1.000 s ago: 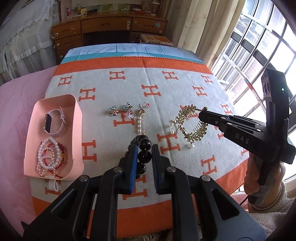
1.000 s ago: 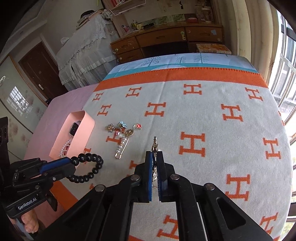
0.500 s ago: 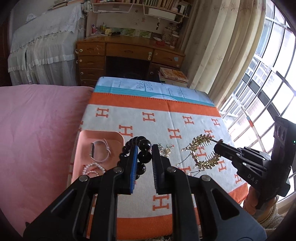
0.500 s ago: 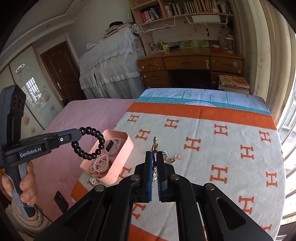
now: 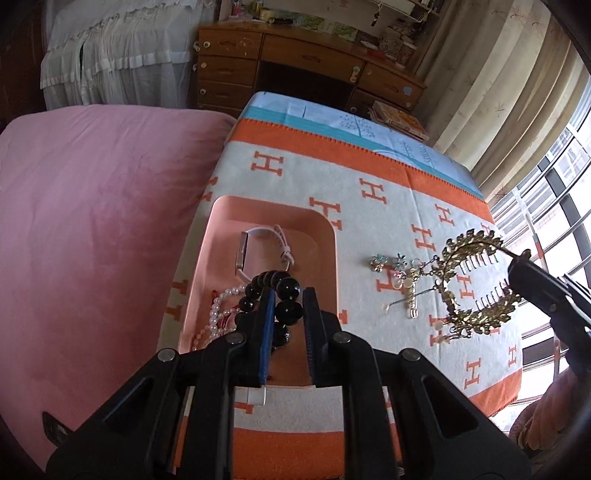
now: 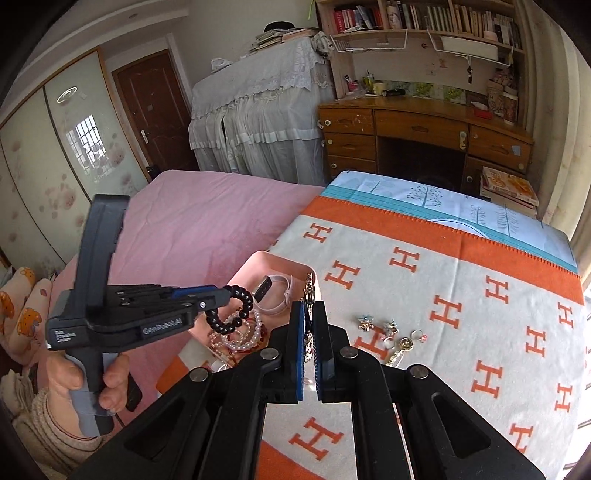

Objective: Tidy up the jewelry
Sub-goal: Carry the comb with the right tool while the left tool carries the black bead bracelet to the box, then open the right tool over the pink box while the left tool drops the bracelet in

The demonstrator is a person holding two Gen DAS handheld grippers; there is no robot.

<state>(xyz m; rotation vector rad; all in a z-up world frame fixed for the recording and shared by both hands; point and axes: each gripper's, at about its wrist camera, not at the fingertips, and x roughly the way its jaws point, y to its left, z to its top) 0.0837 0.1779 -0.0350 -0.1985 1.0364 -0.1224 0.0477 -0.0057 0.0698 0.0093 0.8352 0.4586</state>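
Left tongs [image 5: 287, 295] clamped on black round-bead bracelet [image 5: 277, 295], hanging over pink plastic tray [image 5: 334, 266]. Right tongs [image 6: 309, 334] clamped on gold leaf-pattern hair comb [image 5: 471, 288], above orange-and-white H-patterned blanket [image 6: 461, 314].

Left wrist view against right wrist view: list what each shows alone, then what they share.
Only the left wrist view shows the whole gold hair comb hanging from the right gripper.

Only the right wrist view shows the hand gripping the left gripper, the brown door and the bookshelf.

Both show the black bead bracelet, the pink tray, the pearl bracelets and the small brooches on the H-patterned blanket.
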